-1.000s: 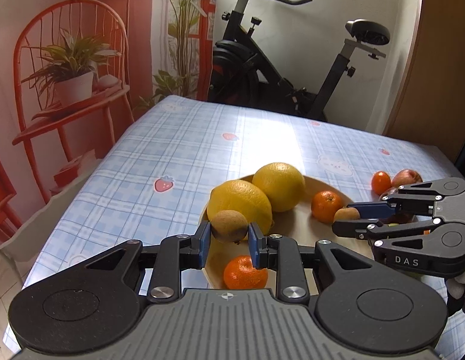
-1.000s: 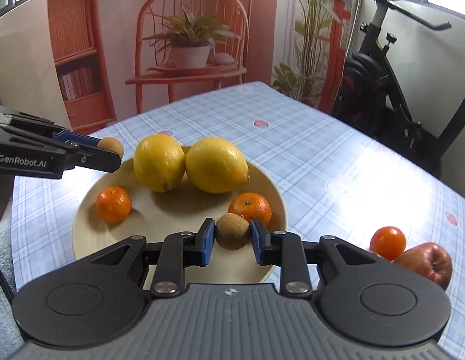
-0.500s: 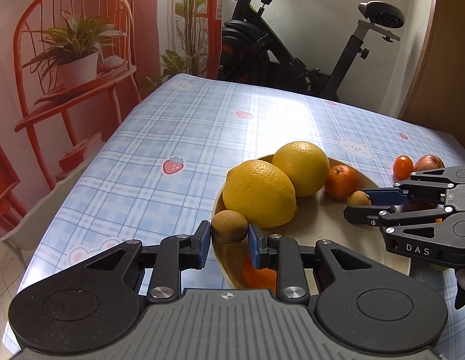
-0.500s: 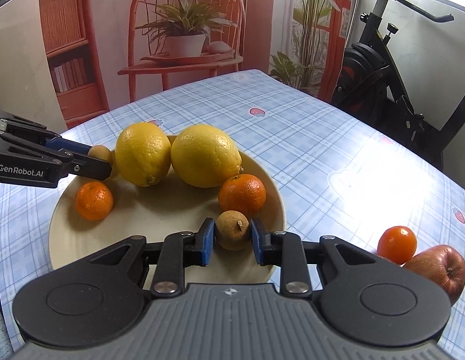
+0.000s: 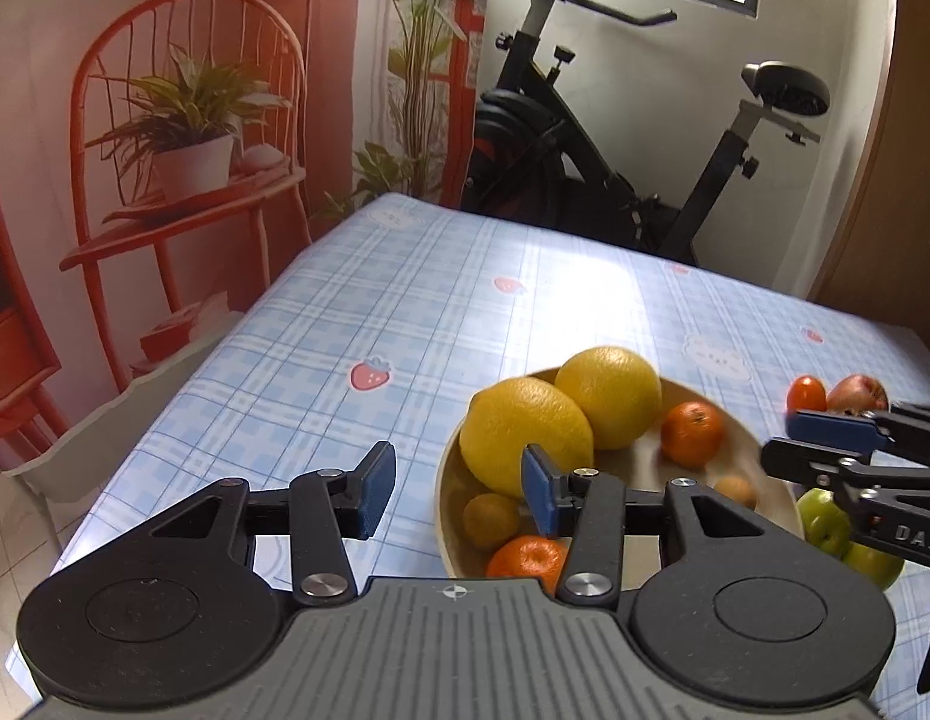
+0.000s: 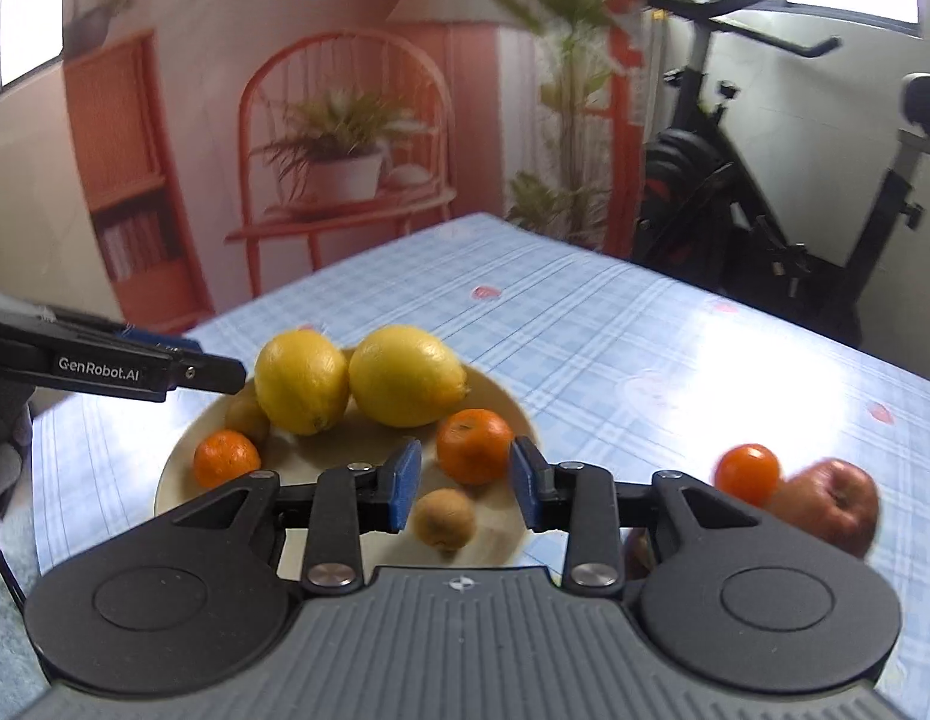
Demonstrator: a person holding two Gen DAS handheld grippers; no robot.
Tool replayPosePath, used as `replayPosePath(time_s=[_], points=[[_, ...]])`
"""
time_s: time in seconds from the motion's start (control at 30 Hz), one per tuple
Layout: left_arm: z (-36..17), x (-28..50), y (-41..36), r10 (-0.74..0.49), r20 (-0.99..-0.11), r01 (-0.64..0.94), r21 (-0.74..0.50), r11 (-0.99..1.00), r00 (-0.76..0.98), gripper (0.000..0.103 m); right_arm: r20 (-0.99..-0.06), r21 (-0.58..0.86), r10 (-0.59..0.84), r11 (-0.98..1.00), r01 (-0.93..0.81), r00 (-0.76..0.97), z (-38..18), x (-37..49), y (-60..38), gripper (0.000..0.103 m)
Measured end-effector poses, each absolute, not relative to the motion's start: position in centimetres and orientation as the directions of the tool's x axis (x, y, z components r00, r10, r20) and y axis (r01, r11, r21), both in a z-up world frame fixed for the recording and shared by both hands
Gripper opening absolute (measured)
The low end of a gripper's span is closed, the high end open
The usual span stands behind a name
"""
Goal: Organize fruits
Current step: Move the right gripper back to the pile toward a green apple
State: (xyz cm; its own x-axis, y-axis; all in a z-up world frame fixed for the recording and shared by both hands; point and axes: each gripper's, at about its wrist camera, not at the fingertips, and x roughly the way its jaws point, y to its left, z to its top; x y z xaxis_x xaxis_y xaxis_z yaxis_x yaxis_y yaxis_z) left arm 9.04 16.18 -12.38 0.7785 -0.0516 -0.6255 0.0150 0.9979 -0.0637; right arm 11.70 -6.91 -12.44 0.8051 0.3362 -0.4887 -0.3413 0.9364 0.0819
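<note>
Fruits are mostly in the shallow beige plate [image 6: 513, 414] on the blue-checked counter [image 6: 615, 330] now: two big yellow lemons [image 6: 405, 375], two small orange mandarins [image 6: 474, 446] and two small brown kiwis.

Both tools are letting go. The left gripper [image 5: 459, 489] has its jaws opening with nothing between them; its kiwi [image 5: 491, 521] sits by the plate rim, tucked under the near lemon at about 5 o'clock of it. The right gripper [image 6: 463, 486] has its jaws opening too, and its brown kiwi [image 6: 445, 519] lies on the plate between them, pads clear of it as far as I can see.

To do this bit well I'd spread the jaws fully before pulling back, then lift straight away so a pad doesn't nudge a kiwi. They're round and could roll off the low rim.

Left to sort, I think: a third orange mandarin [image 6: 747, 474] and a red apple [image 6: 831, 510] out at 3 o'clock of the plate, touching or nearly.

Hard to make out: the right view is motion-blurred, two green apples [image 5: 831, 519] show only in the left view behind the right tool, and something dark under the right jaw arm I can't identify.
</note>
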Motion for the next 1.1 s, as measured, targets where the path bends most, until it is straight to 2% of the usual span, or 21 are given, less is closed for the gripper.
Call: replayPosePath(time_s=[0.2, 0.4, 0.67, 1.0, 1.1], points=[[-11.1, 8.5, 14.2, -0.102, -0.581, 0.063, -0.087, 0.994, 0.808, 0.049, -0.435, 0.082, 0.238, 0.971, -0.225, 0.869, -11.8, 7.8, -11.7, 0.038], [-11.0, 8.0, 10.9, -0.195, -0.580, 0.140, -0.138, 0.980, 0.791, 0.049, -0.426, 0.104, 0.180, 0.983, -0.150, 0.887, -12.1, 4.2, -14.6, 0.041], [-11.7, 6.5, 6.8, -0.259, -0.593, 0.257, -0.090, 0.962, 0.762, 0.049, -0.443, 0.117, 0.238, 0.971, -0.208, 0.864, -13.3, 2.4, -13.5, 0.044], [-11.9, 6.3, 6.0, -0.249, -0.614, 0.255, -0.079, 0.964, 0.749, 0.049, -0.451, 0.265, 0.297, 0.945, -0.192, 0.842, -14.3, 2.5, -14.7, 0.047], [-12.1, 6.3, 5.7, -0.253, -0.622, 0.265, -0.076, 0.961, 0.741, 0.049, -0.461, 0.250, 0.293, 0.949, -0.195, 0.837, -14.2, 2.6, -14.6, 0.047]])
